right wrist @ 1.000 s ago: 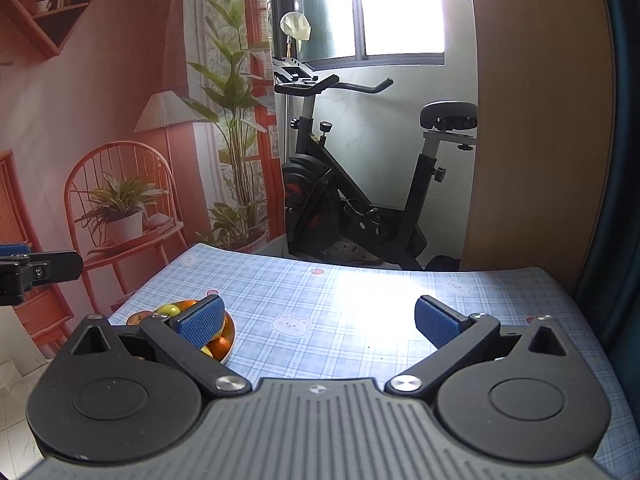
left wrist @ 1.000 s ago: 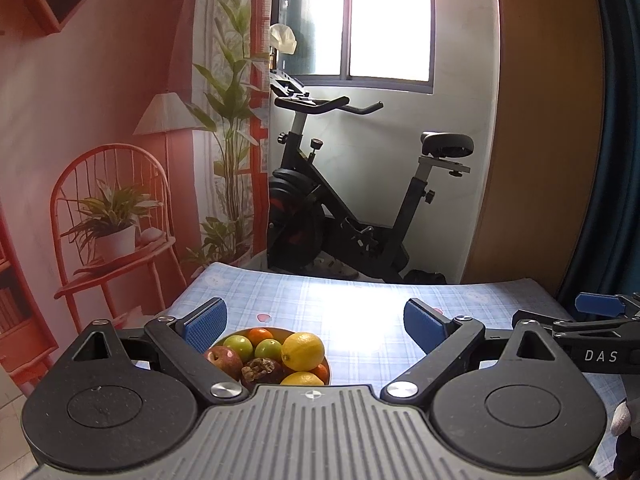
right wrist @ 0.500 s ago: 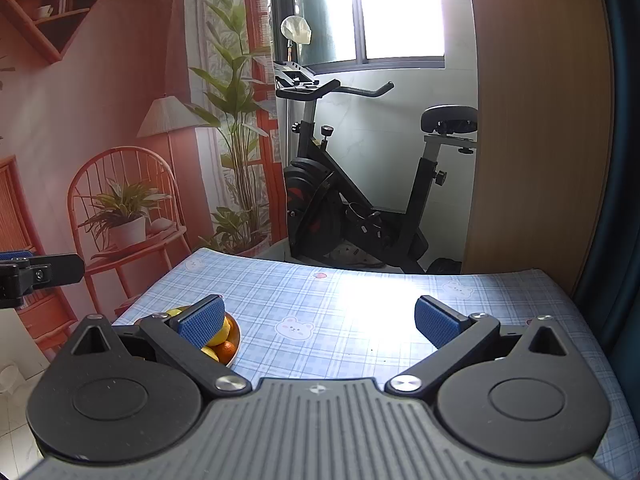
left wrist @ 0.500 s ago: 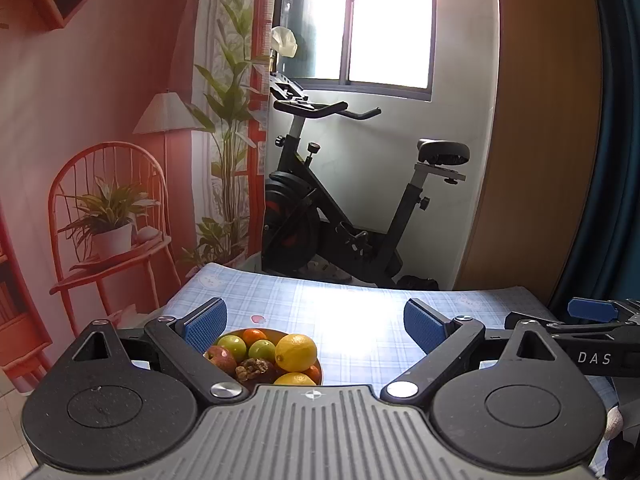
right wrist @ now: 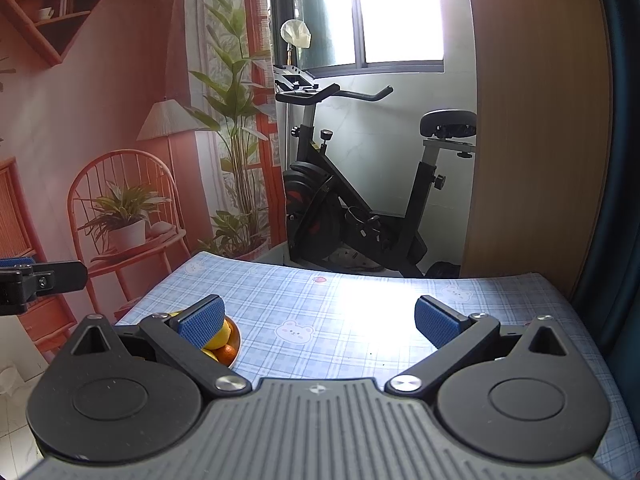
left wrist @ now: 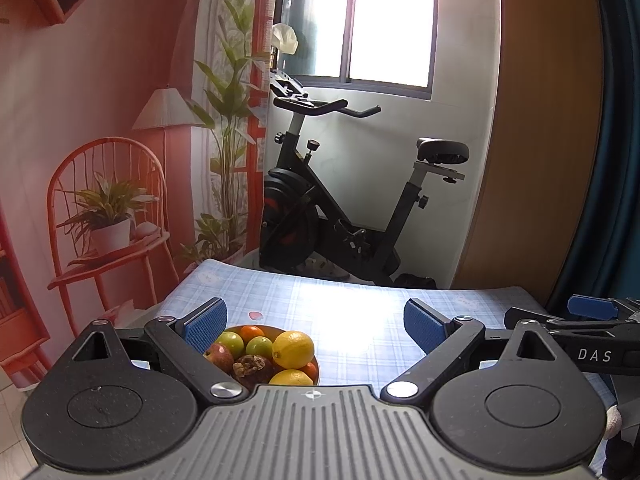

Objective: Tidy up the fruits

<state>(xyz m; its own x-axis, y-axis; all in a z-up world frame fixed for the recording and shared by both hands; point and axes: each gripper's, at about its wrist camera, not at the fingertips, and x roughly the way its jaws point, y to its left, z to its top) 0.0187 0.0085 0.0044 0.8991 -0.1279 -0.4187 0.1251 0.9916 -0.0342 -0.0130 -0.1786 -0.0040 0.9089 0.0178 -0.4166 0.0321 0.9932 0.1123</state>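
Directly ahead of you, the blue-checked tablecloth-covered table (left wrist: 360, 312) carries a shallow brown fruit bowl (left wrist: 316, 364) at its near-left. Your left view shows its full load: yellow lemons (left wrist: 293, 349), green limes (left wrist: 259, 346), a red apple (left wrist: 218, 357). Your right view catches only its edge (right wrist: 236, 340). Both your left gripper (left wrist: 316, 326) and right gripper (right wrist: 318, 322) hang spread wide, gripping nothing.

Exercise bike (left wrist: 340, 208) stands beyond the checked table (right wrist: 360, 312).
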